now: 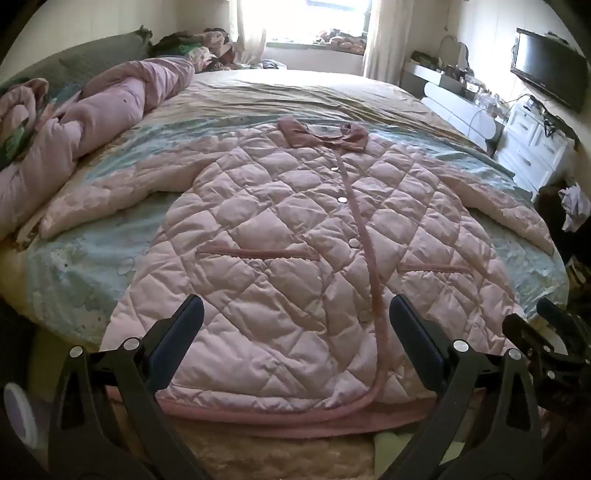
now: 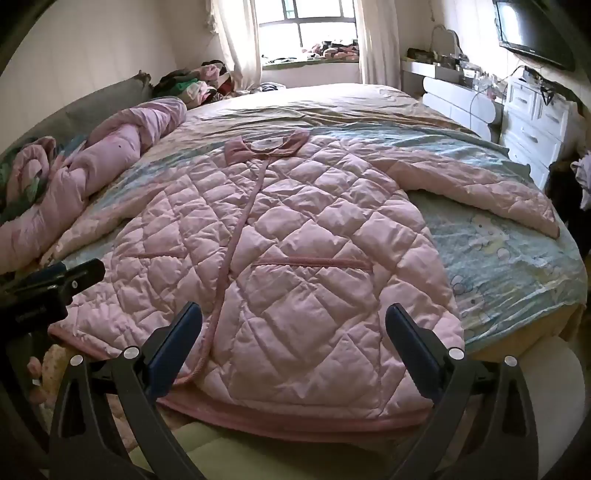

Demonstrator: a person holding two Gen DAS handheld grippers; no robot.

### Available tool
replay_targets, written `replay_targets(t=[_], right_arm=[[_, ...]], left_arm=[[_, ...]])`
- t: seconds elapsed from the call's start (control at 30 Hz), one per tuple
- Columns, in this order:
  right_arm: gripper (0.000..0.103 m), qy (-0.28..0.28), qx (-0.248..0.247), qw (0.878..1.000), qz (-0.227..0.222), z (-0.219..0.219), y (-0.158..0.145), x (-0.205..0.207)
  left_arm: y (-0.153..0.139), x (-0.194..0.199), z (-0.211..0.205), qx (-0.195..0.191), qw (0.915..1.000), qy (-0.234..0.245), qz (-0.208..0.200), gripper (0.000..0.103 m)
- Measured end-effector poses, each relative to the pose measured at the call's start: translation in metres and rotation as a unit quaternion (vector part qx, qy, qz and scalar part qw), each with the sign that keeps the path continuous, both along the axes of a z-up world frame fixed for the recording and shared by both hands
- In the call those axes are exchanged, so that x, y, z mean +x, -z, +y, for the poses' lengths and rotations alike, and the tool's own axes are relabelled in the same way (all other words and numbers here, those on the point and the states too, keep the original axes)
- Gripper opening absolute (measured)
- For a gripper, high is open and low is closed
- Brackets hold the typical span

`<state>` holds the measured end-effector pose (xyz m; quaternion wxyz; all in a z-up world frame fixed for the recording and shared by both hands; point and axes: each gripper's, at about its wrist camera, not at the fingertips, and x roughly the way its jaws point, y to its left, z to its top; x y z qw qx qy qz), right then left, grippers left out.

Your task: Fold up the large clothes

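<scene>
Only right view shows window panes.

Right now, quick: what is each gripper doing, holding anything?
Left gripper: open, empty, above the hem of the pink quilted jacket.
Right gripper: open, empty, above the same hem.

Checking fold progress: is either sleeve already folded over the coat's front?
No: both sleeves lie spread on the bed, beside the coat.

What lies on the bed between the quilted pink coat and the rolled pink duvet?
Only light blue printed bedsheet separates quilted pink coat from rolled pink duvet, in the left wrist view.
</scene>
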<state>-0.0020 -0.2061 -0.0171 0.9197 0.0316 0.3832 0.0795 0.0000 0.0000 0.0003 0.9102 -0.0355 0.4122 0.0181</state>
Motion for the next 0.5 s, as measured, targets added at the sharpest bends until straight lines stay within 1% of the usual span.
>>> replay_targets(t=[0.07,0.3,0.33,0.37,0.47,0.5], right_arm=[[0.099,0.000,-0.003,1.000,0.001,0.0008,0.0007,0.0003],[0.099,-0.003,0.009,1.000,0.001,0.0012,-0.0004,-0.0011],[0.099,-0.001,-0.005,1.000,-0.001,0.0044,0.0045,-0.0016],[0.099,0.000,-0.008,1.000,-0.003,0.0056,0.0046,-0.0027],[0.099,-0.001,-0.008,1.000,-0.005,0.0060,0.0056,-0.0048],[0.099,-0.001,-0.007,1.000,-0.002,0.0055,0.0010,-0.0042]], left_arm=[[0.0002,-0.0003,-0.0006,0.000,1.0000,0.003,0.000,0.094],[0.0007,-0.0002,-0.0001,-0.003,1.0000,0.002,0.000,0.094],[0.0007,-0.0001,0.0000,-0.003,1.0000,0.002,0.000,0.094],[0.0006,0.0000,0.0000,-0.004,1.0000,0.002,0.000,0.094],[0.0007,0.0002,-0.0001,-0.003,1.0000,0.002,0.001,0.094],[0.0007,0.0002,0.0000,-0.003,1.0000,0.002,0.001,0.094]])
